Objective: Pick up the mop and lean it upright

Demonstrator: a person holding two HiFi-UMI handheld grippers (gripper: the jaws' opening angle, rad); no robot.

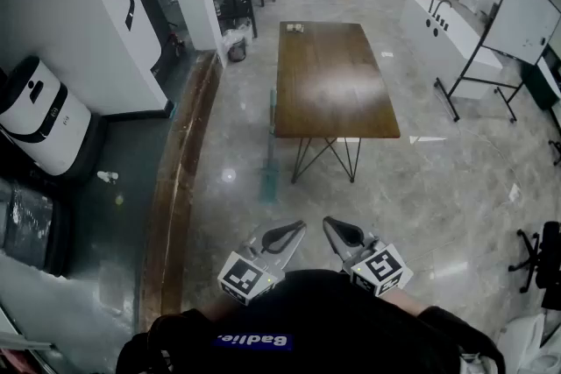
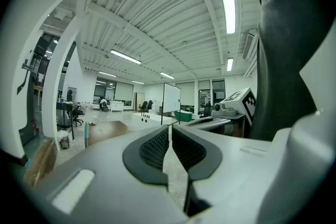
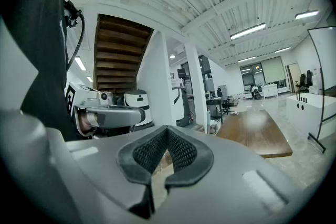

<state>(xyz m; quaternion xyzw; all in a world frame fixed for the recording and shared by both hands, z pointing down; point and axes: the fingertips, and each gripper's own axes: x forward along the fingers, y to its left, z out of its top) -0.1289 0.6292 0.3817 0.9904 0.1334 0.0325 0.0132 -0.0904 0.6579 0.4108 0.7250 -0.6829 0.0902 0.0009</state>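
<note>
Glossy floor, one wooden surface

The pale stone floor (image 1: 438, 188) carries a brown surface (image 1: 329, 83) on thin metal legs. Small items (image 1: 294, 28) sit at its far end, and a teal mop (image 1: 268, 179) stands by its left edge.

Illumination is bright and even, supplied by ceiling strip lights (image 2: 229, 5). The polished floor (image 1: 438, 179) returns small glare spots, and the table (image 1: 329, 79) top carries a pale sheen. The area beside the wall (image 1: 53, 13) at the head view's left is dimmer. Shadows are soft. Both gripper views show strong fisheye bending and black corners. The left tongs (image 2: 169, 139) and right tongs (image 3: 167, 139), close to the lens, render soft.
</note>
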